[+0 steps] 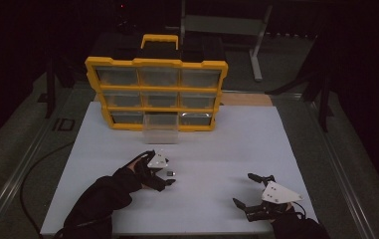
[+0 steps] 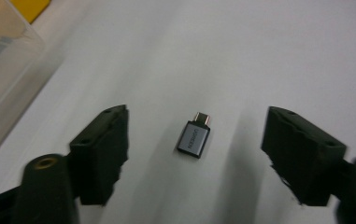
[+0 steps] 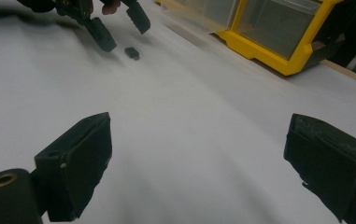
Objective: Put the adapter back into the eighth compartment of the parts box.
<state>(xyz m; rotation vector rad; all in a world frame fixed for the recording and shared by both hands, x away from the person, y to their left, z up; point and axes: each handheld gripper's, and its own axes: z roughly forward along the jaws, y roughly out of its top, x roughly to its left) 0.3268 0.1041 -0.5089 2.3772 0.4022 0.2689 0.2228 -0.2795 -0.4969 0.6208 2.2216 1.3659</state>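
A small grey USB adapter (image 2: 193, 139) with a metal plug lies flat on the white board (image 1: 236, 144). My left gripper (image 2: 197, 111) straddles it, open, with a black jaw on each side and neither pad touching it. In the high view the adapter (image 1: 169, 173) sits just right of the left gripper (image 1: 163, 170), which a black-gloved hand holds. My right gripper (image 1: 242, 188) rests near the board's front right, open, with bare board between its jaws. The right gripper view looks past the right gripper (image 3: 199, 123) to the far-off left gripper (image 3: 124, 32) and the adapter (image 3: 131, 52).
A yellow-framed organiser (image 1: 156, 63) with clear drawers stands at the back of the board. One clear drawer (image 1: 161, 129) in its bottom row is pulled out toward me, and its corner (image 2: 3, 70) shows in the left gripper view. Dark floor surrounds the table.
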